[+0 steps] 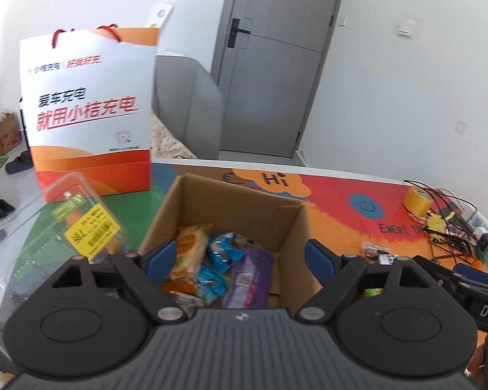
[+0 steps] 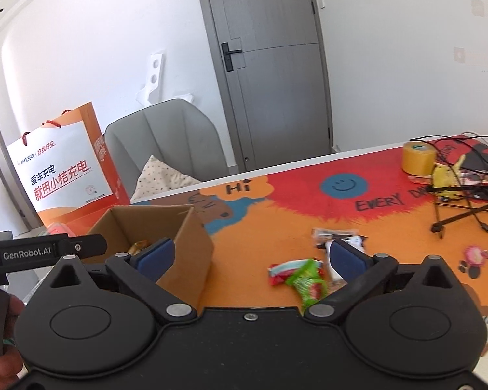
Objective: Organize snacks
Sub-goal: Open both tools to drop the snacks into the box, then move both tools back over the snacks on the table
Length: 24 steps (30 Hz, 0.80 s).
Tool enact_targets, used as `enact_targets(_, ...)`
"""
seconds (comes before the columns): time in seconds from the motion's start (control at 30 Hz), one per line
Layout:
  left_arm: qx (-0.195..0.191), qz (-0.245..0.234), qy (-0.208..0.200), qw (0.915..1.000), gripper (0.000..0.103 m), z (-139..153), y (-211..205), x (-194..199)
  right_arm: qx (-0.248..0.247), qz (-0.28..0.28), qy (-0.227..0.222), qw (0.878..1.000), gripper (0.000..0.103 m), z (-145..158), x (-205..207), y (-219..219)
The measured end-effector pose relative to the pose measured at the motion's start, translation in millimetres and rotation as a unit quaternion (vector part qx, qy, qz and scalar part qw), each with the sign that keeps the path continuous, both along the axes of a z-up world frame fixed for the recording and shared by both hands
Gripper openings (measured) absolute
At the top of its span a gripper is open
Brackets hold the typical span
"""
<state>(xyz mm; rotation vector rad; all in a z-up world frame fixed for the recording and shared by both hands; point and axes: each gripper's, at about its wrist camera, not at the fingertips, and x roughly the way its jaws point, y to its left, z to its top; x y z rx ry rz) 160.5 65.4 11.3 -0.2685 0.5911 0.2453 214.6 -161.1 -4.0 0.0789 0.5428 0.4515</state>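
An open cardboard box [image 1: 237, 195] stands on the colourful table mat. It holds several snack packets: an orange one [image 1: 188, 247], blue ones [image 1: 224, 250] and a purple one [image 1: 250, 273]. My left gripper [image 1: 240, 253] hovers open over the box with nothing between its fingers. In the right wrist view the box [image 2: 185, 237] is at the left. A red-and-green packet [image 2: 302, 276] and a clear packet with dark contents [image 2: 338, 235] lie on the mat to its right. My right gripper [image 2: 250, 256] is wide open and empty, between the box and those packets.
A white-and-orange paper bag [image 1: 88, 107] stands behind the box, and a clear plastic container [image 1: 48, 237] lies left of it. A yellow tape roll [image 2: 418, 157] and tangled cables [image 2: 465, 195] crowd the far right. A grey chair [image 2: 166, 136] is beyond the table edge.
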Motion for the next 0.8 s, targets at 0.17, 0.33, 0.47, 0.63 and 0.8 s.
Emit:
enact_targets(0.17,-0.012,-0.026,-0.01,0.9995,0.085,1,-20,-2,0.01,-0.031,-0.019,0.999,0.103,1,-9,-25)
enact_targets(0.33,-0.012,-0.035,-0.023,0.999,0.086,3,-37,-3,0.037,-0.068,-0.034,0.996,0.103,2,-17,-57)
enact_targets(0.47,-0.01,-0.041,-0.034,0.9985,0.09,4,-50,-3,0.036,-0.089,-0.043,0.994,0.103,2,-21,-80)
enact_targets(0.63,-0.01,-0.057,-0.029,0.9979,0.09,2,-64,1,0.032,-0.106,-0.042,0.993,0.103,-1,-23,-101)
enact_targets(0.8,-0.014,-0.084,-0.014,0.9963,0.09,-1,-79,8,0.036,-0.119,-0.022,0.992,0.103,-8,-22,-118)
